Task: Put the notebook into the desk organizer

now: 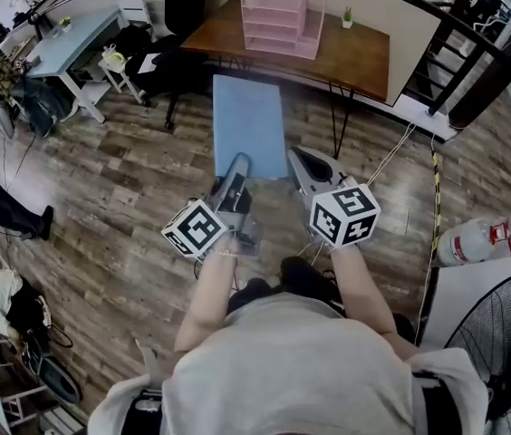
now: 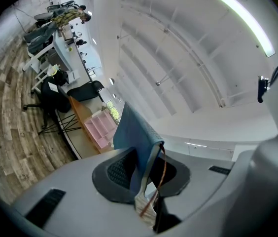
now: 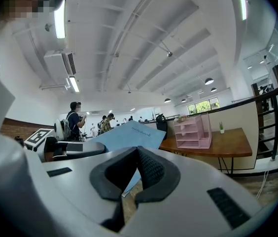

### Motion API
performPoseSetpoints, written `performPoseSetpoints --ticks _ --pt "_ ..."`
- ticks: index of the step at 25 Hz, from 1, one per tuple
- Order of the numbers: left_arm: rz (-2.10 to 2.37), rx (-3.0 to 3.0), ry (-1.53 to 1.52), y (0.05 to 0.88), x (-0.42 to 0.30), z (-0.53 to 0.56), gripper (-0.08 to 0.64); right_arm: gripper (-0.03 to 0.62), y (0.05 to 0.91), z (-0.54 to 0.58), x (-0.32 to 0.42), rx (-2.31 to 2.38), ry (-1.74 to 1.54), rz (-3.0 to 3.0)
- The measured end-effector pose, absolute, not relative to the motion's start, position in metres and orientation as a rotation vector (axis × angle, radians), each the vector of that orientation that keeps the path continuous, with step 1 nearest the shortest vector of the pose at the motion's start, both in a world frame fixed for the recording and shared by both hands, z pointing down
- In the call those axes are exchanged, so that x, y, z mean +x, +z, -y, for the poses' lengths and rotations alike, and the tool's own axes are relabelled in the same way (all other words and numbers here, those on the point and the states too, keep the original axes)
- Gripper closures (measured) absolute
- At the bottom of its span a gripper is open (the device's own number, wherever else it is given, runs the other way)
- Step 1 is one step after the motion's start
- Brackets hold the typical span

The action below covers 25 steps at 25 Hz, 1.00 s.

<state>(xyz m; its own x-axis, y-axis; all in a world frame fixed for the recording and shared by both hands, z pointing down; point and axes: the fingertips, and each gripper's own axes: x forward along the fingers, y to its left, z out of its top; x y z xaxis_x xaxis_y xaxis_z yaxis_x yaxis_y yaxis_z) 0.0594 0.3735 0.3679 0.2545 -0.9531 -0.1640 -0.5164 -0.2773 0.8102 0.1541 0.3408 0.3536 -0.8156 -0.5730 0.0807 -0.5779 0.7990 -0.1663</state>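
Above the wooden floor (image 1: 129, 198) in the head view, the blue notebook (image 1: 248, 125) lies flat between the left gripper (image 1: 236, 166) and right gripper (image 1: 297, 159), well short of the pink organizer (image 1: 278, 16) on the desk (image 1: 355, 57). The left gripper view shows its jaws pinching the notebook's near edge. In the right gripper view the jaws bite only a corner, a thin hold that could slip or twist the cover if the hands drift apart.

Notebook (image 1: 248, 125), centre: matt blue cover, finely pebbled, possibly cloth. Desk organizer (image 1: 278, 18), top centre: smooth pink plastic. Desk (image 1: 355, 57): brown wood, satin. Floor (image 1: 120, 198): streaky matt wood-grain planks.
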Motion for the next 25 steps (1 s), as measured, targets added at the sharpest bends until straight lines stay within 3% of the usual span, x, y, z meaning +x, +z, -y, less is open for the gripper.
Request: performPoseSetpoints --ticks 12,25 --pt "1.379 1.909 -0.886 0.373 0.029 -0.312 0.488 0.583 0.371 -0.283 0.126 0.903 0.293 2.957" --pt "1.435 1.872 -0.939 0.352 -0.002 -0.151 0.488 0.583 0.333 -0.103 0.098 0.871 0.26 3.087"
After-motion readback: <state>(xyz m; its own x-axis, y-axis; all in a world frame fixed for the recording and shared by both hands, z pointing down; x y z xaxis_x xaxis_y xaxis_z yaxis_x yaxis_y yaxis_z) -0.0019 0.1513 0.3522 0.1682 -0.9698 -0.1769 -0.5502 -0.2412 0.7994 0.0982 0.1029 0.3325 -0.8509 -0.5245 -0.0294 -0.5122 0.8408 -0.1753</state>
